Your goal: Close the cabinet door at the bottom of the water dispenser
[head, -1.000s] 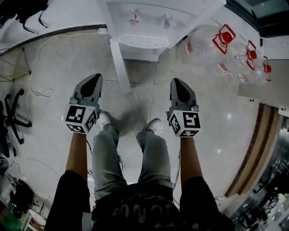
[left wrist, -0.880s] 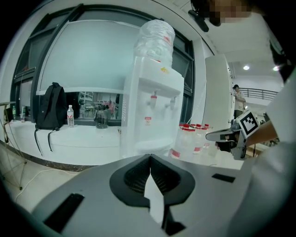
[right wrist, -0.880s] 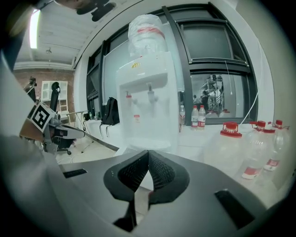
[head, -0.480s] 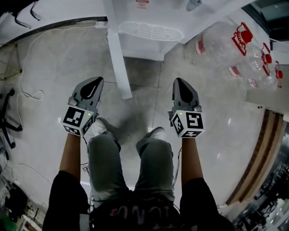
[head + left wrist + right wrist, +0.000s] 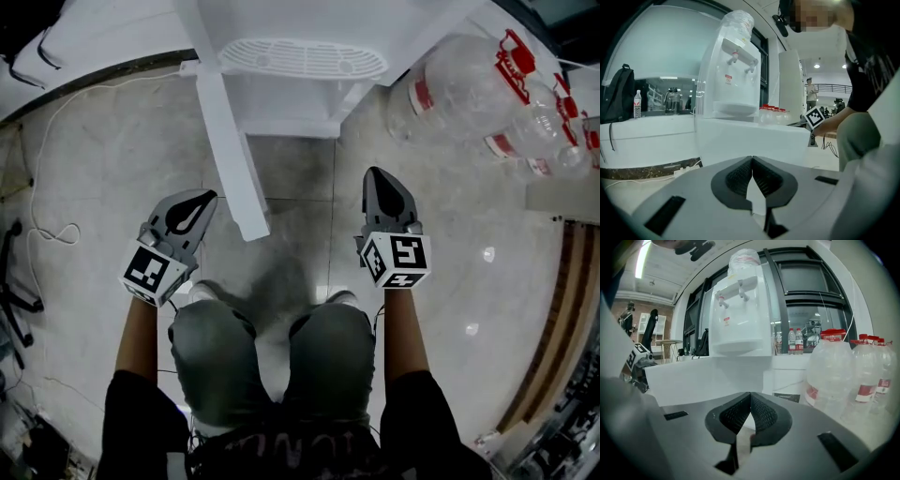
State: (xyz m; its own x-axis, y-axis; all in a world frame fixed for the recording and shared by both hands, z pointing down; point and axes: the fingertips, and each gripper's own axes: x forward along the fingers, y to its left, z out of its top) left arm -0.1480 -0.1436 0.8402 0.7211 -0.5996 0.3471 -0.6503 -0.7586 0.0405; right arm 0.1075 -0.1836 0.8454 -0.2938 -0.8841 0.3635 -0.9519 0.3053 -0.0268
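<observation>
Nearest, the left gripper (image 5: 204,197) and the right gripper (image 5: 376,175) hang over the tiled floor (image 5: 300,202). Each has its fingers pressed together with nothing between them. The cabinet door (image 5: 230,159) stands swung wide open. Its free edge is just beside the left gripper's tip, on that gripper's right. Bare floor lies between the door and the right gripper. Farther off, the door joins the base of the water dispenser (image 5: 300,56). Large water bottles (image 5: 469,84) crowd the floor to its right.

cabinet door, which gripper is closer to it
Left. The left gripper sits beside the open cabinet door, near its free end; the right gripper is farther off on the other side.
</observation>
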